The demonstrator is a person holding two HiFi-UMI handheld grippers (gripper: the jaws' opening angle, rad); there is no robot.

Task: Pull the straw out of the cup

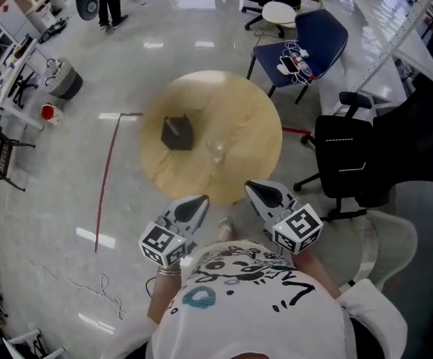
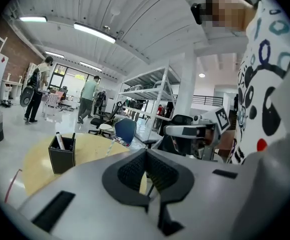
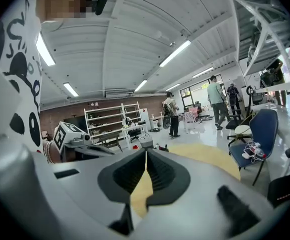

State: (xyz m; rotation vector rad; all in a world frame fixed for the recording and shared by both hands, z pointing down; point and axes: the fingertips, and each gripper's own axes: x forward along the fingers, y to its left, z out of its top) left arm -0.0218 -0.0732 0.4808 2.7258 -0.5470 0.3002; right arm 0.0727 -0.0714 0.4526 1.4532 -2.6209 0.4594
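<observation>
A clear cup stands near the middle of the round wooden table. Its striped straw shows faintly in the left gripper view, leaning beyond the table's edge line; the cup itself is hard to make out there. My left gripper and right gripper are held close to my body at the table's near edge, well short of the cup. Both are shut with nothing between the jaws. In each gripper view the ribbed pads meet: left gripper, right gripper.
A black pen holder with pens stands left of the cup, also seen as the pen holder. A black office chair is at the table's right, a blue chair behind it. People walk in the far background.
</observation>
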